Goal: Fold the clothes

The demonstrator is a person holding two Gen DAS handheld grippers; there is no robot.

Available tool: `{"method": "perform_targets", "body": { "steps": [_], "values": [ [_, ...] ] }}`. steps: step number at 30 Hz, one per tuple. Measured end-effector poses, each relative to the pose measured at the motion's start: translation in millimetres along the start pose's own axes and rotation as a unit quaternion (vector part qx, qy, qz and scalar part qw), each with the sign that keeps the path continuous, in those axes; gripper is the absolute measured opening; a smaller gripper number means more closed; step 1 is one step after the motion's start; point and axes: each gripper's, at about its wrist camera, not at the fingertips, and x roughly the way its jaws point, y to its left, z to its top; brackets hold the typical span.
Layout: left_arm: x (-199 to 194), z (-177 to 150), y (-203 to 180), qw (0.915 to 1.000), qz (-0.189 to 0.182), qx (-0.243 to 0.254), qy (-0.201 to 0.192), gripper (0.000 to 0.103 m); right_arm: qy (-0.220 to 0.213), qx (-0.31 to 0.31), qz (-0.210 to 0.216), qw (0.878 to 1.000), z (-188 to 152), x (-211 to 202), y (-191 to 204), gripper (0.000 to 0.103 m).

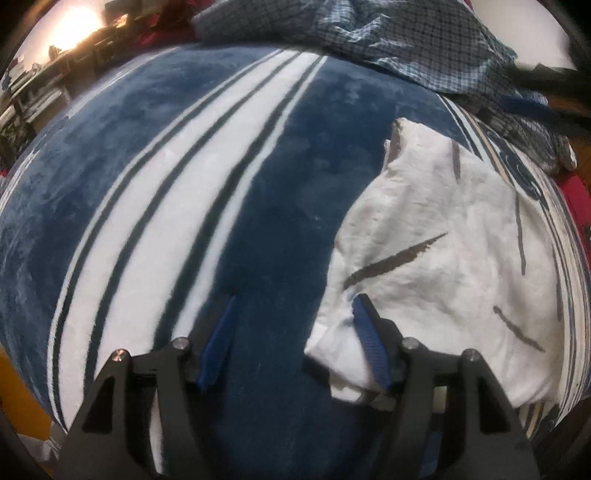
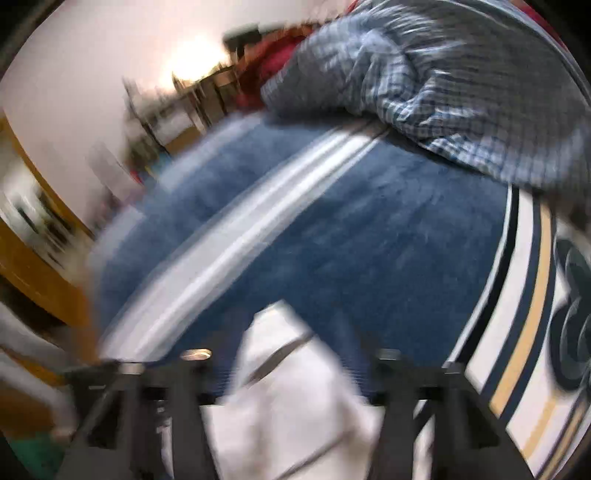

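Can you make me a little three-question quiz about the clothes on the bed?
1. True or false: the left hand-held gripper is clamped on the white cloth garment with dark streaks.
2. What pattern has the crumpled blue shirt at the far edge?
A) dots B) small checks C) flowers
3. Fill in: the clothes lie on a plush dark blue blanket with white ____.

Key: 1 false, its jaws stand open; 2 B; 3 stripes.
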Motion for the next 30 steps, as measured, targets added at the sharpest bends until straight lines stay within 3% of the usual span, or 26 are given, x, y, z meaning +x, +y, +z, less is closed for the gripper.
{"method": "perform_targets", "body": {
  "steps": [2, 5, 6, 7, 9, 11, 13, 15, 18, 23, 30],
  "values": [
    [-1, -2, -5, 0.9999, 0.006, 0.012, 0.0, 0.067, 0.008, 0.001, 0.006, 1.0, -45, -17, 8, 0.082],
    [-6, 2, -12, 0.9995, 0.012, 0.03, 0.002, 0.067, 0.086, -0.026, -0.083, 0.993, -130, 13, 12, 0.082],
    [-11, 4, -14, 0.9995, 0.009, 0.031, 0.001, 0.067, 0.086, -0.024, -0.101, 0.991, -151, 17, 8, 0.082],
    [-20, 5, -18, 0.9993, 0.009, 0.036, -0.006, 0.067, 0.055, -0.019, -0.101, 0.993, -160, 11, 7, 0.082],
    [-45, 8, -33, 0.9981, 0.006, 0.053, -0.03, 0.069, 0.035, -0.001, -0.106, 0.994, -152, -2, 12, 0.082],
    [-69, 10, -54, 0.9962, 0.003, 0.069, -0.053, 0.091, 0.028, 0.023, -0.092, 0.995, -136, -13, 17, 0.082],
    [-86, 11, -76, 0.9935, 0.004, 0.087, -0.074, 0.103, 0.009, 0.039, -0.076, 0.996, -125, -28, 20, 0.083],
    [-93, 12, -95, 0.9916, 0.005, 0.102, -0.079, 0.102, 0.028, 0.051, -0.103, 0.993, -118, -30, 22, 0.085],
    [-88, 13, -111, 0.9927, -0.007, 0.109, -0.05, 0.102, 0.068, 0.075, -0.128, 0.987, -125, -35, 20, 0.085],
    [-79, 11, -130, 0.9925, -0.002, 0.122, -0.006, 0.102, 0.073, 0.106, -0.105, 0.986, -142, -55, 7, 0.085],
    [-79, 6, -151, 0.9907, 0.014, 0.135, 0.006, 0.102, 0.076, 0.109, -0.1, 0.986, -149, -68, 7, 0.085]
  ]
}}
